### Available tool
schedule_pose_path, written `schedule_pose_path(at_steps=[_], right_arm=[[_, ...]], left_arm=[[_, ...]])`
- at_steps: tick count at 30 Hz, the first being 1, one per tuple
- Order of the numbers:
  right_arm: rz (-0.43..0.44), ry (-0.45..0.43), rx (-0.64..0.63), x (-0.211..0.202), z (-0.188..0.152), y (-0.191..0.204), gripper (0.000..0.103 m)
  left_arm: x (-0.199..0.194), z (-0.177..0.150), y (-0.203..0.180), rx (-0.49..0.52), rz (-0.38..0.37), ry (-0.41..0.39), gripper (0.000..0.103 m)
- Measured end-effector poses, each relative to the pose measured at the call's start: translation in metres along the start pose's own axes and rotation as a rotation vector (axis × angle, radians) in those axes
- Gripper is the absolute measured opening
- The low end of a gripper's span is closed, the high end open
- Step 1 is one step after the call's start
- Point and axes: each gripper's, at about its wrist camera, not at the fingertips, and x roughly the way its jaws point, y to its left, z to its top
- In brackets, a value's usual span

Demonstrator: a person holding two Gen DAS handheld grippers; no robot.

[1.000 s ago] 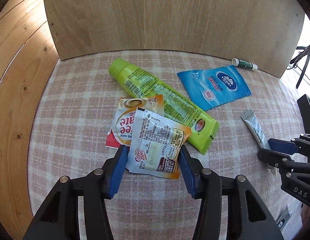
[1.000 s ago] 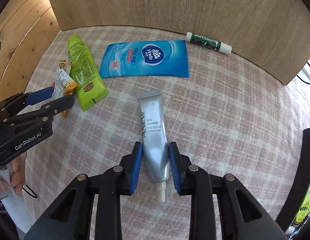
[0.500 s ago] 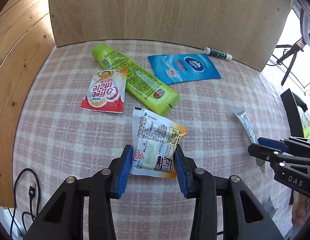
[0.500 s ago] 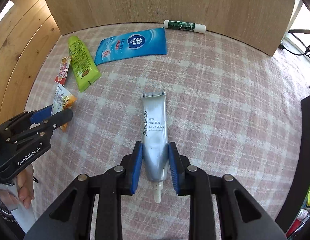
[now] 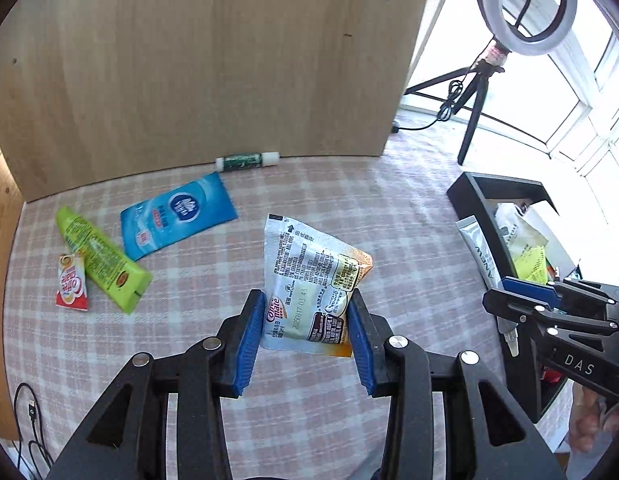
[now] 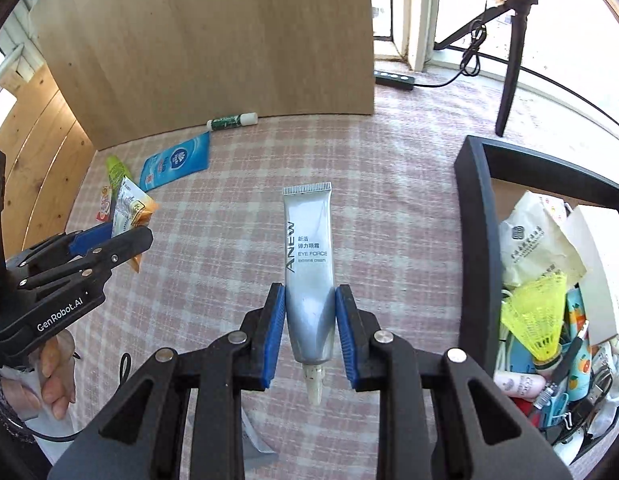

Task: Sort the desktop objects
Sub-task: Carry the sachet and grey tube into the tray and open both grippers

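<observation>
Above the checked tablecloth (image 5: 213, 360), both loads are now lifted clear: left gripper (image 5: 305, 334) clamps the creamer sachet (image 5: 309, 280), right gripper (image 6: 309, 334) the silver tube (image 6: 309, 264), both nearing the black bin (image 6: 475, 240) at its right edge.

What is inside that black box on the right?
The black box holds a yellow shuttlecock, a crumpled white packet, a white carton, a pink bottle and clips. Whatever lies beneath that pile is covered.
</observation>
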Motion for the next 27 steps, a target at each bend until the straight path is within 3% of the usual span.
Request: schedule_pose_path(at_steps=[3, 8, 17, 25, 27], right_arm=[[-0.038, -0.029, 0.056, -0.022, -0.005, -0.038, 0.025], [-0.109, -0.067, 0.167, -0.061, -0.022, -0.108, 0.025], [-0.225, -0.103, 0.338, -0.114, -0.059, -0.208, 0.025], [-0.29, -0.123, 0.423, -0.137, -0.083, -0.257, 0.025], [-0.28, -0.121, 0.412, -0.14, -0.085, -0.263, 0.026]], left_arm=[[-0.008, 0.027, -0.032, 0.062, -0.063, 0.001, 0.038], [-0.006, 0.045, -0.103, 0.164, -0.158, 0.006, 0.038], [-0.005, 0.037, -0.215, 0.305, -0.273, 0.044, 0.039], [0.0, 0.032, -0.267, 0.377, -0.318, 0.064, 0.039], [-0.004, 0.029, -0.277, 0.397, -0.339, 0.062, 0.048]])
